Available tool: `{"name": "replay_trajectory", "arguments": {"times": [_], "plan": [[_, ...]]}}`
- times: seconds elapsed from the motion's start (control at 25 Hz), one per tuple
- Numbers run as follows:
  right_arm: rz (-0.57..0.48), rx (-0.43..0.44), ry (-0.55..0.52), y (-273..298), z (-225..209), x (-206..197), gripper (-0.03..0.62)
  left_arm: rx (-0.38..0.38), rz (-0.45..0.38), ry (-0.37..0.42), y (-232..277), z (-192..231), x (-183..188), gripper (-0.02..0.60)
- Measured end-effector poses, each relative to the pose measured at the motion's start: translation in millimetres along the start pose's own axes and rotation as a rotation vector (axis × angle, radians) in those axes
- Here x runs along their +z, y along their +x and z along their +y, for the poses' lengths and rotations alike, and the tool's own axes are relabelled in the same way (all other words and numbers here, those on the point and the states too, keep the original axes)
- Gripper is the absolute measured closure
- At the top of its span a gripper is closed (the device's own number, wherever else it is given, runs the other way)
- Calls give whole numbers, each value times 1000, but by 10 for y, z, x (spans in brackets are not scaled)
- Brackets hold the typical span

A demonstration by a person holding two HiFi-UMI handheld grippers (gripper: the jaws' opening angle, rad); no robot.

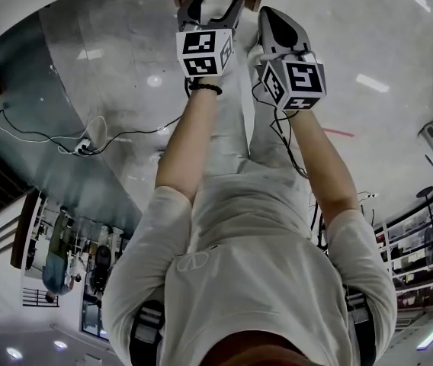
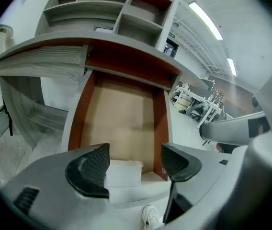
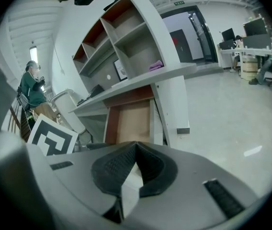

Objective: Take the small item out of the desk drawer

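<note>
Left gripper (image 2: 135, 158): I saw its jaws wide apart — pressing on nothing.
Right gripper (image 3: 136, 146): jaws were together.
Small item (image 2: 124, 173): white — lay at the front of the open drawer (image 2: 121, 119), seen between the left jaws.

Person's got both bare arms stretched out side by side, left forearm (image 1: 182, 147) and right forearm (image 1: 327, 166). The grey plastic left gripper (image 2: 133, 163) with black ribbed pads has its jaws spread wide. The matching grey right gripper (image 3: 135, 145) has its tips pinched together.
</note>
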State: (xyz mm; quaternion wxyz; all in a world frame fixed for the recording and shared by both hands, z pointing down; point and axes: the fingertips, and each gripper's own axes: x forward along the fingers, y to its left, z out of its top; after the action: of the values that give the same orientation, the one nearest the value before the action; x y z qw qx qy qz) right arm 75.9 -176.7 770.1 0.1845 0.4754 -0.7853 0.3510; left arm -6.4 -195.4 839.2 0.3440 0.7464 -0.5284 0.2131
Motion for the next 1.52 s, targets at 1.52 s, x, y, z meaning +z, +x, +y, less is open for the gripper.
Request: {"name": "replay_trajectory", "arguments": {"times": [1.52], "plan": [[9, -30, 68, 139, -217, -239, 592, 180, 552, 122, 405, 225, -634, 242]]}}
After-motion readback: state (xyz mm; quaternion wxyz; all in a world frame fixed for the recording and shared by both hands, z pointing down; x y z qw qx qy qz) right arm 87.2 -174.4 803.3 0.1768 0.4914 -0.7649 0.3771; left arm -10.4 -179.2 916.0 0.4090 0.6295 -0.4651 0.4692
